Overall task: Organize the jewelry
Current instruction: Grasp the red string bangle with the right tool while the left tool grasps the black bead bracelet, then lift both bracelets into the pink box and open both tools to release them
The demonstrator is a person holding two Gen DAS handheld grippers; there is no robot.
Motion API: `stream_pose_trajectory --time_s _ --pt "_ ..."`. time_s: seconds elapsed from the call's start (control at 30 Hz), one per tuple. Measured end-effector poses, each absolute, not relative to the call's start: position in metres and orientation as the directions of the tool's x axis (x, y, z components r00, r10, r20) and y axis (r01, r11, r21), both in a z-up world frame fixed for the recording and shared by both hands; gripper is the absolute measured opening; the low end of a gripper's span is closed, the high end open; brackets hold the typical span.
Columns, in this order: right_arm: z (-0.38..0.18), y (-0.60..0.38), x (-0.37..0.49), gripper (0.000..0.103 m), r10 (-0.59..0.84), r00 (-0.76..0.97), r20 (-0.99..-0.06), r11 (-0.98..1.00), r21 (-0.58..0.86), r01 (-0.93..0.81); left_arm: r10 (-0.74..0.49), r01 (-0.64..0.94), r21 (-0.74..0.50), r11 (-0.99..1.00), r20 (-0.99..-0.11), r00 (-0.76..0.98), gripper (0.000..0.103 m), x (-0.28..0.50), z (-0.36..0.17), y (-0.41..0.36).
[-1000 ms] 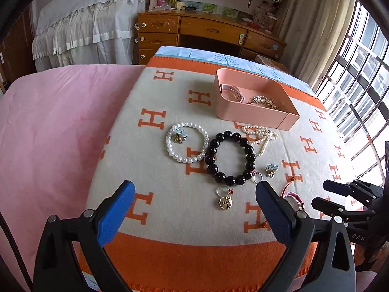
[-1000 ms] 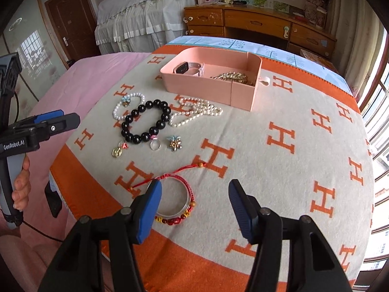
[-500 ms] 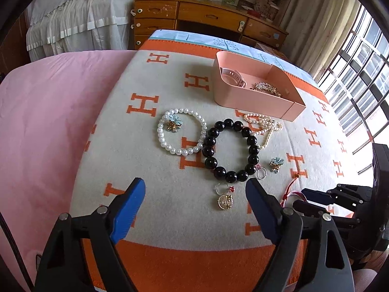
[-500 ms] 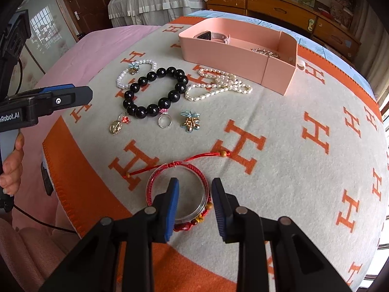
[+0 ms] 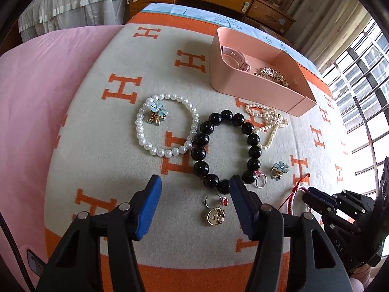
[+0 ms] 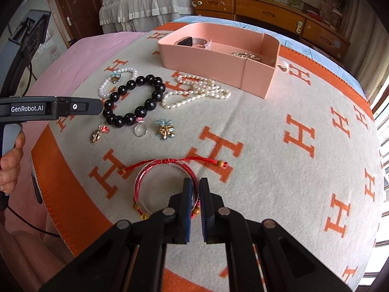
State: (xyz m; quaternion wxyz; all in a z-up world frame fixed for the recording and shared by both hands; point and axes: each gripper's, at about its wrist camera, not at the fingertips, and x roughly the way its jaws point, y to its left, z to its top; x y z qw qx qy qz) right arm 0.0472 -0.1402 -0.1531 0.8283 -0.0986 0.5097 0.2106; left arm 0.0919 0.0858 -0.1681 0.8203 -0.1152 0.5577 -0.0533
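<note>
Our right gripper (image 6: 194,189) has its blue jaws pressed in on the near right rim of the red bangle (image 6: 155,170), one pad inside the ring and one outside, so we are pinching it where it lies on the blanket (image 6: 279,160). The bangle's red cord runs across just ahead of the fingertips, a small wooden bead at each end. Further ahead and to the left of those jaws we see a silver ring (image 6: 140,129) and a blue flower charm (image 6: 165,129) side by side, then the black bead bracelet (image 6: 135,102), with the loose pearl strand (image 6: 194,91) touching its right side. Well ahead sits the pink box (image 6: 206,59), a watch in its left compartment and a gold chain in the right. Our left gripper (image 5: 194,191) hangs over the blanket with its jaws spread wide and nothing between the pads. Just inside its right jaw lie a gold pendant (image 5: 215,216) and a small ring with a red stone (image 5: 214,199). The black bead bracelet (image 5: 226,150) sits right ahead of the fingertips, its nearest beads beside the right pad, and the white pearl bracelet (image 5: 167,124) with a blue flower on it lies ahead to the left, touching the black beads.
</note>
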Motion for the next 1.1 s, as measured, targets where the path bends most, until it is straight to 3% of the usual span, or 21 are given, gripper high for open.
stream_pose_trajectory --time_s 0.07,0.17,0.37,0.77,1.1 --pt "-0.154 -0.148 0.05 0.006 0.268 0.387 -0.882 0.897 0.082 -0.434 -0.205 -0.055 -0.239 0.969 -0.913 0.352 0.043 0.1 -0.171 0.085" --pt "-0.154 -0.157 0.052 0.006 0.291 0.388 -0.875 0.899 0.11 -0.425 -0.188 -0.063 -0.222 0.973 -0.92 0.344 0.041 0.107 -0.172 0.081" --pt "-0.155 -0.161 0.053 0.006 0.325 0.388 -0.863 0.886 0.134 -0.443 -0.165 -0.072 -0.194 0.978 -0.941 0.296 0.017 0.118 -0.175 0.069" --pt "-0.157 -0.169 0.052 0.006 0.38 0.393 -0.837 0.866 0.171 -0.471 -0.027 -0.039 -0.039 0.998 -0.959 0.284 0.015 0.133 -0.179 0.041" --pt "-0.151 -0.175 0.051 0.006 0.324 0.427 -0.844 0.896 0.129 -0.426 -0.145 -0.06 -0.184 0.981 -0.905 0.401 0.012 0.118 -0.136 0.042"
